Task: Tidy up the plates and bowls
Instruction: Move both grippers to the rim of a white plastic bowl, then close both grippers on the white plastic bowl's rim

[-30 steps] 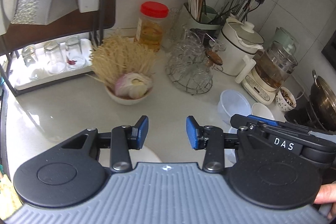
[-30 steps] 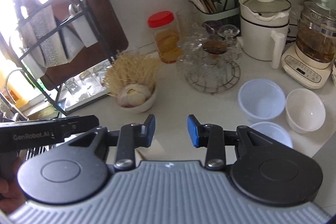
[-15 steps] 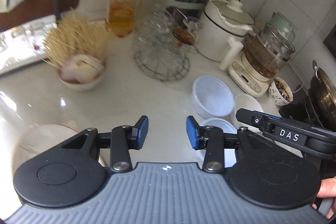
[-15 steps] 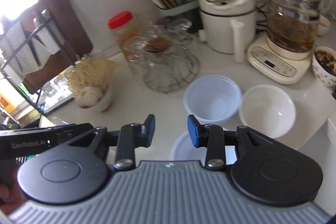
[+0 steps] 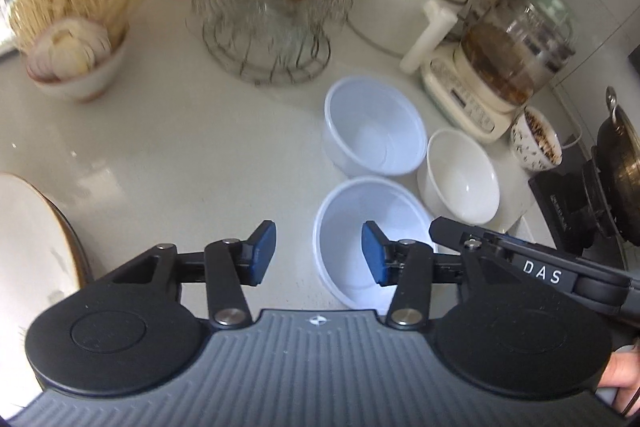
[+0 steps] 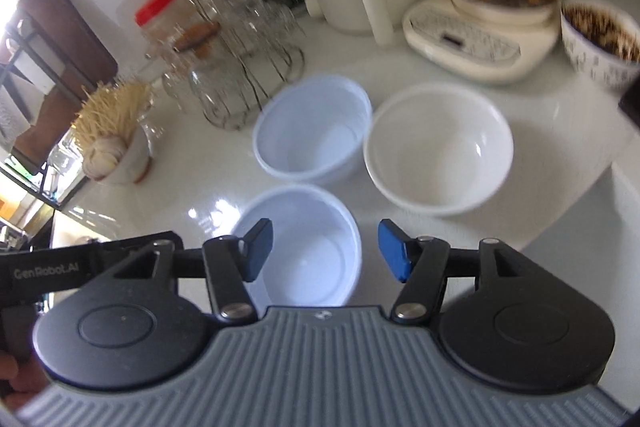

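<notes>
Compared with a second ago, both grippers have dropped closer to the tabletop [image 5: 168,147] and swung toward the three empty bowls, which now fill the middle of each view, while the rack of glasses and red-lidded jar [image 6: 160,23] have slid toward the upper edge. The nearest plastic bowl [image 5: 356,227] serves as landmark: a second plastic bowl [image 5: 374,127] stands just behind it, a white ceramic bowl [image 5: 460,175] just behind and to its right, and a plate [image 5: 28,247] lies well to its left at the frame edge. The left gripper [image 5: 318,253] hangs over the landmark bowl's left rim, its fingers about half spread and opening, nothing gripped. The right gripper [image 6: 326,251] hovers over the same bowl [image 6: 304,247], its fingers likewise opening wider than before, pads clear of the rim. Readable writing: "DAS" on the right gripper's body seen from the left wrist, and "GenRobot.AI" on the left gripper's body seen from the right wrist.
</notes>
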Demonstrator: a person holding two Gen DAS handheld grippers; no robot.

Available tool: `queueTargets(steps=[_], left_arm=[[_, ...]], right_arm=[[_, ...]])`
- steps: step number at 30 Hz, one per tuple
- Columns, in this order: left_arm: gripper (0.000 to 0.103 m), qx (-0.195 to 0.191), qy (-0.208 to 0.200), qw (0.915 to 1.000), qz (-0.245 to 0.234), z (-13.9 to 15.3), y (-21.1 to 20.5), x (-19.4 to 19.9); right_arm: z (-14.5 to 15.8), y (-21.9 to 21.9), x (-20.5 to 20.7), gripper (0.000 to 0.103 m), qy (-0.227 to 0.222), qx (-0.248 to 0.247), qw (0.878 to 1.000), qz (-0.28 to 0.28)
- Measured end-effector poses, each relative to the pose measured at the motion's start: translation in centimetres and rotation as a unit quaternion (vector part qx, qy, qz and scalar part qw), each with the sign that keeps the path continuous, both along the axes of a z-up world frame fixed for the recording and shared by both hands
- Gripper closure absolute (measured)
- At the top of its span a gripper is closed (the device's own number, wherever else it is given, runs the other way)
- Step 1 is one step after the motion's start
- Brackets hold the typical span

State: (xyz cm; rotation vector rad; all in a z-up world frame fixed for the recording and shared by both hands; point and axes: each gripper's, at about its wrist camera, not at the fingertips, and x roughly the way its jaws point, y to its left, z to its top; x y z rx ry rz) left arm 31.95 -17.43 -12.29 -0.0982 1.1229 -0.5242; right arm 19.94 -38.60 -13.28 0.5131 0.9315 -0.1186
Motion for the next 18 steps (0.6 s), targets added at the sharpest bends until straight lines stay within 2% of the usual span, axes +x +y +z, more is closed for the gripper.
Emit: queueTargets(steps=[9, 12, 14, 18], left_arm=[[0.049, 0.018, 0.021, 0.9996, -0.012, -3.5, -1.2, -0.1], [0.051, 0.018, 0.027, 0.9994, -0.007, -4.1, -1.5, 0.1], [0.057, 0.014, 0.030, 0.9994, -0.009, -4.5, -1.7, 0.2], [0.067, 0.020, 0.035, 0.9991, -0.014, -5.0, -2.1, 0.1]], right_arm=[[-3.2, -1.1, -0.4, 0.042, 0.016, 0.046, 0.999, 0.001], [-3.6, -1.0, -0.1, 0.051, 0.012, 0.044, 0.999, 0.010], [-3.8, -1.0, 0.1, 0.061, 0.015, 0.043, 0.999, 0.014], [-4.0, -0.9, 0.2, 0.066, 0.014, 0.038, 0.999, 0.018]])
